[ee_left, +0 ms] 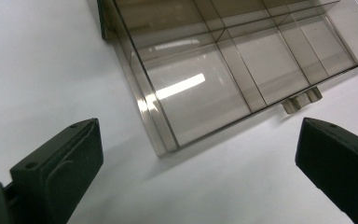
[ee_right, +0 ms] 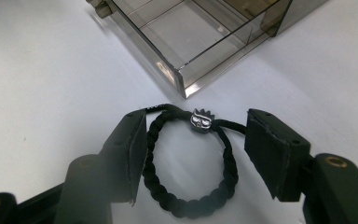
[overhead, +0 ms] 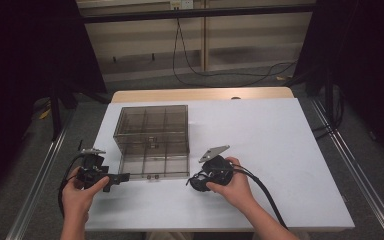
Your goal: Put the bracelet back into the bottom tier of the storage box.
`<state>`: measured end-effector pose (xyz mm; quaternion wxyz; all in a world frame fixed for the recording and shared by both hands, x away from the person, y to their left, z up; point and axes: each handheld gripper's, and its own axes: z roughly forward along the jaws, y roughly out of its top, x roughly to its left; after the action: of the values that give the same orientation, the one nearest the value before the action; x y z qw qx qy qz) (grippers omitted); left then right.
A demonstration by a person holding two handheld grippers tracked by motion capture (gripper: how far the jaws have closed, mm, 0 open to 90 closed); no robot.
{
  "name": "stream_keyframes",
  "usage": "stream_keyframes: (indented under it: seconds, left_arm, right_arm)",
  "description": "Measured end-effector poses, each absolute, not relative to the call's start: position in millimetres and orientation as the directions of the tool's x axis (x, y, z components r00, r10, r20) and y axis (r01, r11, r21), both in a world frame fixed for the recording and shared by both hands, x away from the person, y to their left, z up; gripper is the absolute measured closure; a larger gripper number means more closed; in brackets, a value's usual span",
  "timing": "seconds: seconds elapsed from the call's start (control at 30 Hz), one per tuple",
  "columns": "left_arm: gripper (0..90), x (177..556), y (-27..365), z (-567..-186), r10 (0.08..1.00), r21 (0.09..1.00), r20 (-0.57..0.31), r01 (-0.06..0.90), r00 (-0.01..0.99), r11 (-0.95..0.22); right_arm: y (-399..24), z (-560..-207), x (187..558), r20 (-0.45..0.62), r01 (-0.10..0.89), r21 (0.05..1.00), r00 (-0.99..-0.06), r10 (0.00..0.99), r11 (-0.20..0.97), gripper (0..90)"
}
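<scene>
A smoky clear compartment box [overhead: 152,142] lies open in two halves on the white table, left of centre. My left gripper [overhead: 122,176] is at the box's near left corner with its jaws wide open and nothing between them. In the left gripper view the box corner [ee_left: 161,140] sits just beyond that gripper [ee_left: 198,129]. My right gripper [overhead: 192,181] is off the box's near right corner. In its own view a black braided hair tie [ee_right: 186,205] with a small metal charm [ee_right: 201,120] lies on the table between the jaws of the right gripper [ee_right: 196,117]. The tie rests against one pad [ee_right: 137,149]; the other stands clear of the braid.
The white table top [overhead: 280,150] has free room to the right of the box. A wooden strip [overhead: 200,94] runs along the far edge. Metal rails [overhead: 40,175] flank the table, and cables [overhead: 220,75] lie on the floor behind it.
</scene>
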<state>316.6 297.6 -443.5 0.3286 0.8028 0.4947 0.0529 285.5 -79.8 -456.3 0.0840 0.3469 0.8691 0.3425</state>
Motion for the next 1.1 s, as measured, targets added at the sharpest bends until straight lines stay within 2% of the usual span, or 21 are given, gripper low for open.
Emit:
stream_keyframes:
  seconds: [0.27, 0.47, 0.63, 0.77, 0.87, 0.9, 1.1]
  left_arm:
    - [0.9, 309.5, 298.9, -435.7, 0.786, 0.695, -0.212, 0.655, 0.581, -0.297]
    - [1.5, 310.1, 297.8, -434.5, 0.794, 0.707, -0.194, 0.643, 0.576, -0.293]
    - [2.3, 310.5, 297.2, -433.9, 0.781, 0.712, -0.223, 0.645, 0.584, -0.278]
    - [3.4, 311.3, 295.3, -434.5, 0.779, 0.697, -0.213, 0.650, 0.589, -0.301]
    - [7.1, 311.3, 296.0, -433.4, 0.772, 0.701, -0.228, 0.650, 0.593, -0.292]
    - [5.3, 311.4, 296.0, -433.0, 0.775, 0.702, -0.225, 0.650, 0.591, -0.292]
    - [5.7, 312.1, 295.4, -433.1, 0.760, 0.693, -0.286, 0.674, 0.584, -0.257]
  right_arm:
    - [-81.5, -456.1, 286.1, 0.091, 0.539, 0.661, -0.748, 0.658, 0.521, 39.9]
    - [-82.9, -455.3, 286.4, 0.092, 0.543, 0.660, -0.744, 0.661, 0.519, 40.0]
    - [-83.3, -455.3, 286.2, 0.089, 0.540, 0.658, -0.747, 0.658, 0.524, 39.9]
    - [-83.6, -455.2, 286.2, 0.090, 0.542, 0.655, -0.747, 0.659, 0.526, 39.7]
    - [-84.3, -454.9, 286.5, 0.087, 0.540, 0.656, -0.748, 0.658, 0.528, 39.7]
    - [-84.5, -454.6, 286.6, 0.086, 0.540, 0.656, -0.748, 0.658, 0.527, 39.7]
    - [-85.3, -454.2, 287.2, 0.079, 0.536, 0.655, -0.749, 0.658, 0.532, 39.6]
